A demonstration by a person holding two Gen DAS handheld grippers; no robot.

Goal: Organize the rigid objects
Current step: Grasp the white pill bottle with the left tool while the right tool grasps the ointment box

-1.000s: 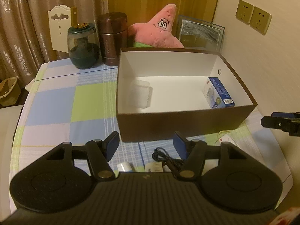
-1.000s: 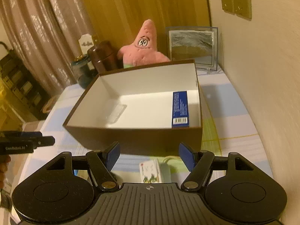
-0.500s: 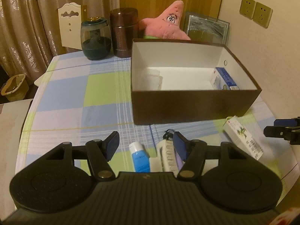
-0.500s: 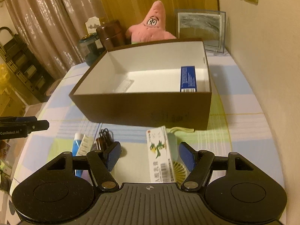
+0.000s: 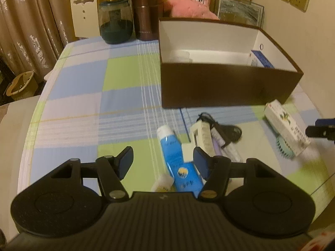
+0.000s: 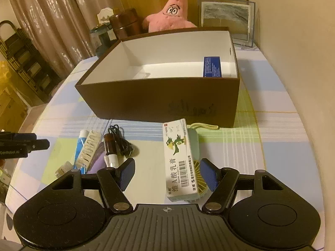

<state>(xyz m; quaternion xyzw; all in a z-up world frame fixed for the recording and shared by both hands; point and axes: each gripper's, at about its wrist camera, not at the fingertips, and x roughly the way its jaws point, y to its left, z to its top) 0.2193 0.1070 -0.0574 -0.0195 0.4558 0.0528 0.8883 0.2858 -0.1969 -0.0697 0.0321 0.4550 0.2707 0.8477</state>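
Box (image 6: 159, 100) holding one blue carton (image 6: 211, 66); most items waiting on desk (image 5: 83, 96).
Both tools spread, gripping nothing: right tool (image 6: 166, 172) hovering over white carton (image 6: 180, 159), left tool (image 5: 163, 163) over tube (image 5: 175, 159).

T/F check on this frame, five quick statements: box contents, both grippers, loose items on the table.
1. The brown box holds a blue carton. True.
2. The right gripper is shut on the white carton. False: its jaws are open, the carton lying between them.
3. The blue tube is inside the box. False: it lies on the tablecloth in front.
4. The left gripper is open and holds nothing. True.
5. A black cable lies outside the box. True.
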